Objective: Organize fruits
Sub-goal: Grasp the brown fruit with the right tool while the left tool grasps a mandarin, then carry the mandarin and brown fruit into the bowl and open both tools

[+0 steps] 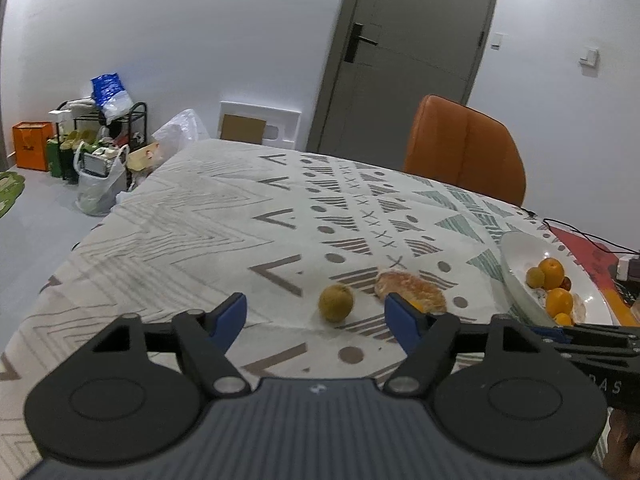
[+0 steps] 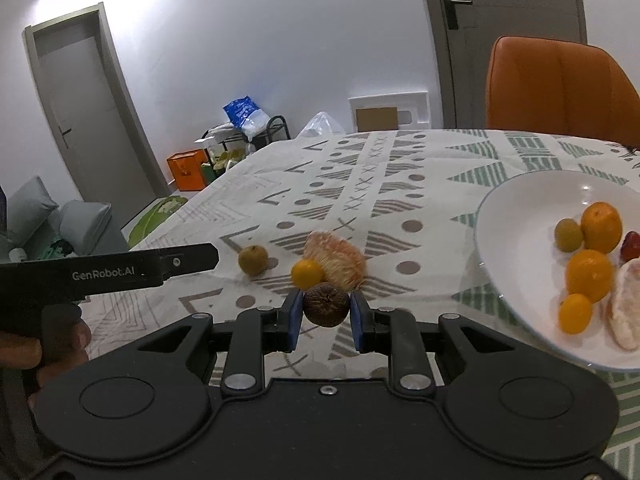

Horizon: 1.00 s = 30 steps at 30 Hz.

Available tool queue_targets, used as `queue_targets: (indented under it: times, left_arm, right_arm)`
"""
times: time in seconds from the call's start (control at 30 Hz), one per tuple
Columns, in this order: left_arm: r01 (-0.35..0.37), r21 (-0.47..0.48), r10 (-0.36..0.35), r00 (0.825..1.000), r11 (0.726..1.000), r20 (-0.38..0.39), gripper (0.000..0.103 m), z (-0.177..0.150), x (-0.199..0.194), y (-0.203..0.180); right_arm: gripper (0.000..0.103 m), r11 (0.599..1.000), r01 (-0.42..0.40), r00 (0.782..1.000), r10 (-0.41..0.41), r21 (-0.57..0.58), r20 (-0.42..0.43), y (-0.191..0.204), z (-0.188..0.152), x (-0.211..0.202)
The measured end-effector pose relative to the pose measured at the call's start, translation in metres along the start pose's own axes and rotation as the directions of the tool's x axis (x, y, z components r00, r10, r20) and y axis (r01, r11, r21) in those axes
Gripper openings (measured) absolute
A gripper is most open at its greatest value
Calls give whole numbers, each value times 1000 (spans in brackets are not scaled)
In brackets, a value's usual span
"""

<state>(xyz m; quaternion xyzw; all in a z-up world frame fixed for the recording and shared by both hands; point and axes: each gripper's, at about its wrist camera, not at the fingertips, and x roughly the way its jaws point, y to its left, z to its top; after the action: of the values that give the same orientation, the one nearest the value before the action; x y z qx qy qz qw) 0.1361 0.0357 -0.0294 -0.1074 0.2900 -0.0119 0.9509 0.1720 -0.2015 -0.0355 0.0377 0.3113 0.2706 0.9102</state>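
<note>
My right gripper (image 2: 325, 314) is shut on a dark brown wrinkled fruit (image 2: 326, 305), just above the patterned tablecloth. Behind it lie a small orange fruit (image 2: 306, 273), a peeled pomelo piece (image 2: 336, 258) and a yellow-green round fruit (image 2: 253, 260). A white plate (image 2: 516, 240) at the right holds oranges (image 2: 601, 222), a green fruit (image 2: 568, 234), a red fruit and a peeled piece. My left gripper (image 1: 316, 314) is open and empty, just short of the yellow-green fruit (image 1: 336, 303) and the pomelo piece (image 1: 410, 290). The plate (image 1: 520, 258) shows at the right.
An orange chair (image 1: 466, 148) stands at the table's far side. Black cables (image 1: 580, 234) and a plug lie past the plate. Bags, a rack and an orange box (image 1: 32, 145) stand on the floor at the far left. The left gripper's body (image 2: 108, 270) reaches in from the left.
</note>
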Motion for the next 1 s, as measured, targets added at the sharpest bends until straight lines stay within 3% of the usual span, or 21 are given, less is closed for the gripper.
queue_targets:
  times: [0.53, 0.73, 0.8, 1.0]
  left_arm:
    - [118, 64, -115, 992, 991, -49, 47, 3, 30, -39]
    - [124, 89, -115, 988, 988, -103, 37, -1, 50, -54]
    - [112, 92, -99, 986, 989, -133, 26, -4, 59, -55]
    - [112, 86, -103, 989, 990, -106, 25, -1, 55, -56]
  right_arm:
    - [23, 998, 65, 997, -65, 12, 29, -25, 13, -17]
    - [23, 995, 94, 994, -95, 28, 44, -38, 16, -27]
    - [23, 994, 103, 993, -105, 36, 49, -43, 17, -29]
    - [23, 990, 125, 990, -128, 59, 55, -56, 15, -34]
